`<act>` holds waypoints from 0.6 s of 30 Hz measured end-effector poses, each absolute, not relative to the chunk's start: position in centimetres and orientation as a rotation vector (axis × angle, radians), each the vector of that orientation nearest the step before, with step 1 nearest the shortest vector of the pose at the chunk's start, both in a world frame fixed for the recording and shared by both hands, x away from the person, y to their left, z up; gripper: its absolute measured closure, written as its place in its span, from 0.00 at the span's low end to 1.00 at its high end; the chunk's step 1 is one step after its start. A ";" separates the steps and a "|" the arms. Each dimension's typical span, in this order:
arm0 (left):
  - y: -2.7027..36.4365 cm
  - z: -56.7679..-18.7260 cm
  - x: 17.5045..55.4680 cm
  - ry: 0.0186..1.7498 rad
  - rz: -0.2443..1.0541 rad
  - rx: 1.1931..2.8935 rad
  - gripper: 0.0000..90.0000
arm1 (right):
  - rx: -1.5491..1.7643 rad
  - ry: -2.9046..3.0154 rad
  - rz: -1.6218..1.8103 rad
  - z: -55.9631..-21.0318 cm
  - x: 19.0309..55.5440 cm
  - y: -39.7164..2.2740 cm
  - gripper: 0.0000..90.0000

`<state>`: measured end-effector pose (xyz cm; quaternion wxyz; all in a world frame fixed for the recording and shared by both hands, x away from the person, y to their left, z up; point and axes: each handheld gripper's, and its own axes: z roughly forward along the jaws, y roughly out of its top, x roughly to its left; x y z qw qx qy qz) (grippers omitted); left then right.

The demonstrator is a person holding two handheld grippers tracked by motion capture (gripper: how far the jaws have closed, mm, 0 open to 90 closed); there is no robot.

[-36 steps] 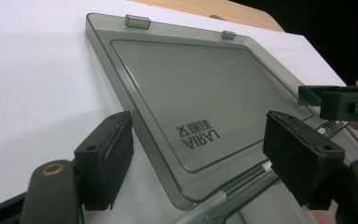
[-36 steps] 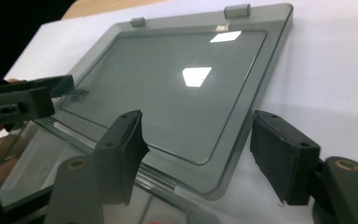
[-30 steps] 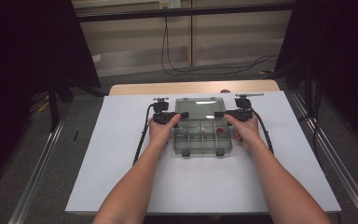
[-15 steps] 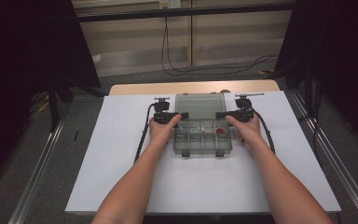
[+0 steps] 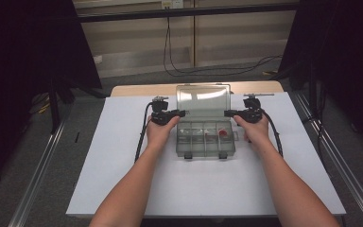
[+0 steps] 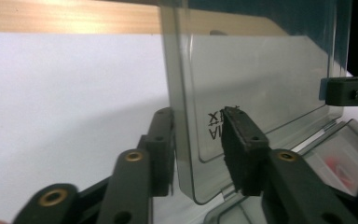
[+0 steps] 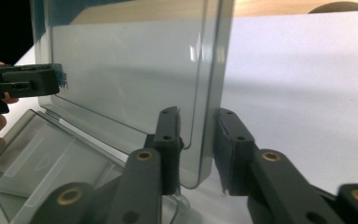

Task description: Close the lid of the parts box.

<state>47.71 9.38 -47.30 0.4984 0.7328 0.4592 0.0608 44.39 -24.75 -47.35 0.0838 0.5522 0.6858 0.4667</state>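
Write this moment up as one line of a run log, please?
box: clear compartment box on white table | lid: raised | left gripper: fingers closing around lid edge | right gripper: same, opposite edge

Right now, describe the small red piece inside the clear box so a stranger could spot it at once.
Start at the white board covering the table. Near its far middle lies a clear plastic compartment box whose lid is raised. In the right-hand compartment of its far row sits a small red piece, the one bright colour among otherwise pale, see-through compartments.
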 end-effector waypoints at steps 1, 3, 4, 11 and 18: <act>9.6 -47.2 47.6 1.102 0.145 1.774 0.77 | 1.646 2.039 1.400 -47.2 44.3 -24.8 0.84; 9.8 -47.1 47.6 1.087 0.150 1.784 0.80 | 1.626 2.039 1.392 -47.2 44.2 -24.8 0.85; 9.9 -47.1 47.6 1.079 0.152 1.790 0.81 | 1.610 2.045 1.385 -47.1 44.1 -24.8 0.85; 10.2 -46.7 47.4 1.079 0.175 1.817 0.87 | 1.592 2.028 1.382 -47.2 43.8 -24.6 0.85; 10.2 -46.7 47.1 1.088 0.217 1.807 0.94 | 1.582 2.020 1.383 -47.3 43.7 -24.6 0.85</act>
